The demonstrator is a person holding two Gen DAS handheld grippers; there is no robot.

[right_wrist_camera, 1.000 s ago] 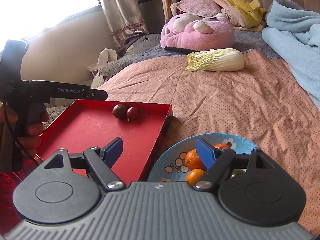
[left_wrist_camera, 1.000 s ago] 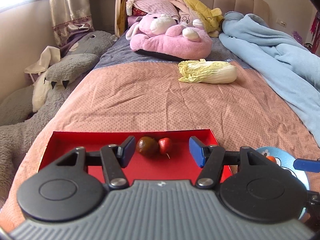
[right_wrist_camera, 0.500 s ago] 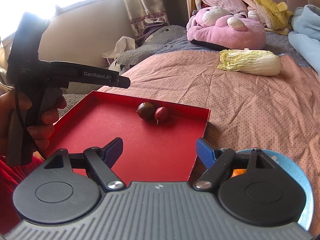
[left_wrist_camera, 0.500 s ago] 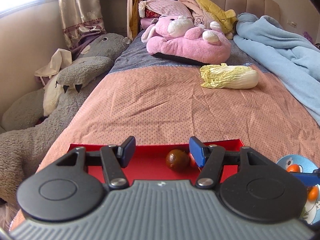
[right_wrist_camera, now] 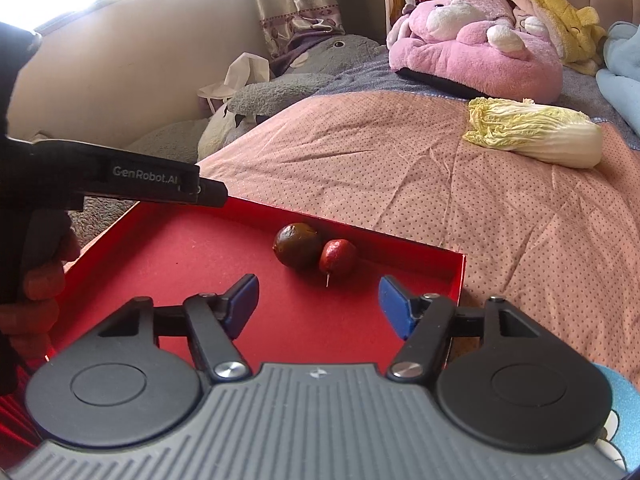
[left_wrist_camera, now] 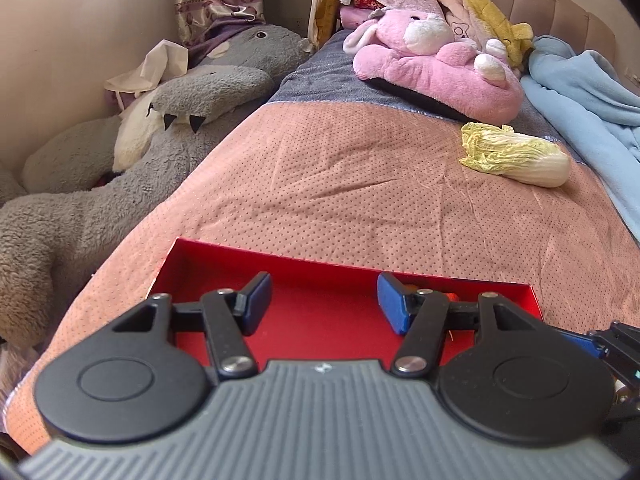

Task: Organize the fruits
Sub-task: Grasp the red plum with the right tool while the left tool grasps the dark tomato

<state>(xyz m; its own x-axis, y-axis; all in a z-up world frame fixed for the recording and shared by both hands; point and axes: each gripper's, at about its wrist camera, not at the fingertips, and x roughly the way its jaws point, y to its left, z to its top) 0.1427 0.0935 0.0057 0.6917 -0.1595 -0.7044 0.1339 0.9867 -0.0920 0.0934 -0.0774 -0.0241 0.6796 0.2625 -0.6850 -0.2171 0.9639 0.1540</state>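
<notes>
A red tray (right_wrist_camera: 180, 248) lies on the pink bedspread. Against its far wall sit a dark brown round fruit (right_wrist_camera: 295, 245) and a small red fruit (right_wrist_camera: 338, 257), touching each other. My right gripper (right_wrist_camera: 318, 304) hangs over the tray just short of them; its jaws are closing with nothing between them. My left gripper (left_wrist_camera: 322, 300) is open and empty over the tray's (left_wrist_camera: 280, 258) left part. In the left wrist view only a sliver of the red fruit (left_wrist_camera: 450, 295) shows behind the right finger. In the right wrist view the left gripper (right_wrist_camera: 208, 196) shows side-on, held by a hand (right_wrist_camera: 40, 280).
A blue patterned plate (right_wrist_camera: 624, 408) lies right of the tray, mostly hidden. A napa cabbage (right_wrist_camera: 536, 136) rests farther up the bed. Beyond it are a pink plush (right_wrist_camera: 472, 52) and a blue blanket (left_wrist_camera: 592, 92). A grey plush (left_wrist_camera: 120, 184) lies along the left side.
My right gripper swung left from above the plate of oranges to over the tray, and its jaws narrowed. My left gripper shifted left, so the two fruits slid behind its right finger.
</notes>
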